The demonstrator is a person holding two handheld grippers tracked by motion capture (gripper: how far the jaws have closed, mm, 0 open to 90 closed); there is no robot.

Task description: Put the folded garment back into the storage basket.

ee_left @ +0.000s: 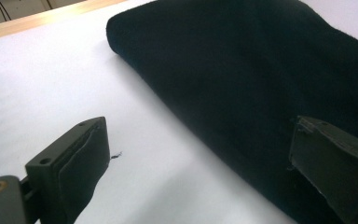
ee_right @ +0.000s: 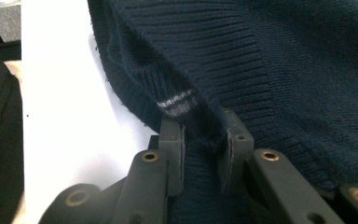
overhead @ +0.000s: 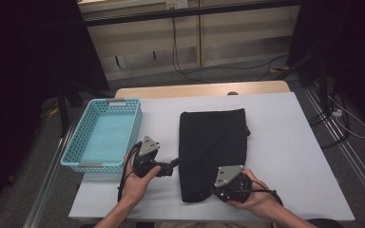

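Sweater (overhead: pixel 212 147): dark knit, folded, lying flat mid-table, just right of the blue basket (overhead: pixel 105 135).
Right gripper (ee_right: pixel 204 140): jaws pressing together, pinching the ribbed hem at the sweater's near right corner.
Left gripper (ee_left: pixel 200 161): jaws standing spread, holding nothing, hovering at the sweater's near left edge, between basket and sweater.
Table (overhead: pixel 285 142): white top, carrying both.

A white-topped table (overhead: pixel 285 142) with a wooden far edge carries two things. A folded dark knitted sweater (overhead: pixel 212 147) lies flat near its middle, and an empty turquoise plastic basket (overhead: pixel 88 128) sits at its left side, well apart from the sweater.
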